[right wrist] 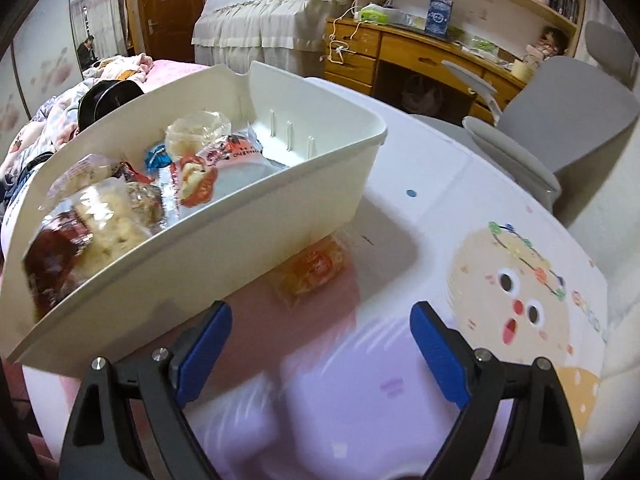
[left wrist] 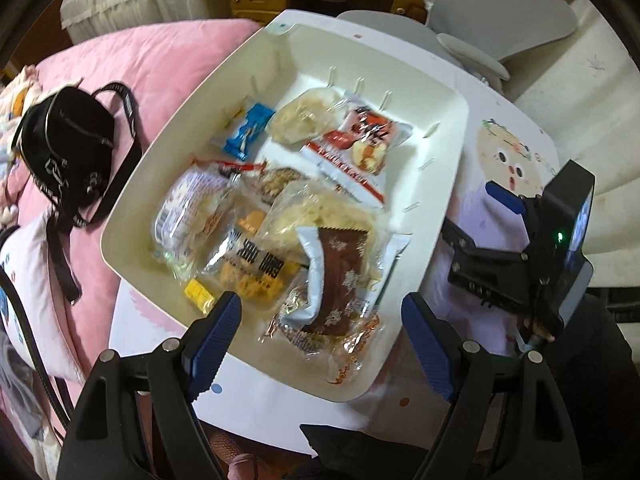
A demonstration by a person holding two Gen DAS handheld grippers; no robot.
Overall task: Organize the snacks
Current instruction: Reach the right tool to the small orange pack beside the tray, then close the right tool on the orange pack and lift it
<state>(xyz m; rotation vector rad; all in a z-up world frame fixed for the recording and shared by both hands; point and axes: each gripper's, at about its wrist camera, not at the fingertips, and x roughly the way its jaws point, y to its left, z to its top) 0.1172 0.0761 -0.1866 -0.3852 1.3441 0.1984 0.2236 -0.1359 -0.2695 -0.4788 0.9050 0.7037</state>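
Left wrist view is showing me most of the job done: the white bin [left wrist: 448,128] is sitting on the table [left wrist: 500,128] with a pile of packets already inside. I'm counting a red-and-white packet [left wrist: 356,148], a blue wrapper [left wrist: 248,132], a brown snowflake packet [left wrist: 340,280], two clear bags of pale puffed snacks and an orange cracker bag [left wrist: 252,268], all loosely heaped toward the near end. The far end of the bin is sitting bare.

What I'm judging as left: one orange-yellow packet [right wrist: 312,268] is lying on the table just beside the bin's outer wall in the right wrist view, apparently partly tucked under it. That one isn't in the bin yet.

Left gripper [left wrist: 320,340] is hovering over the bin's near edge, fingers spread wide, gripping nothing and touching nothing I can make out. Right gripper [right wrist: 320,348] is hanging low over the table, fingers likewise spread wide and empty, the stray packet lying ahead between their lines but well clear of the pads. Right view is blurring near the table, so I'm not reading fine detail there.
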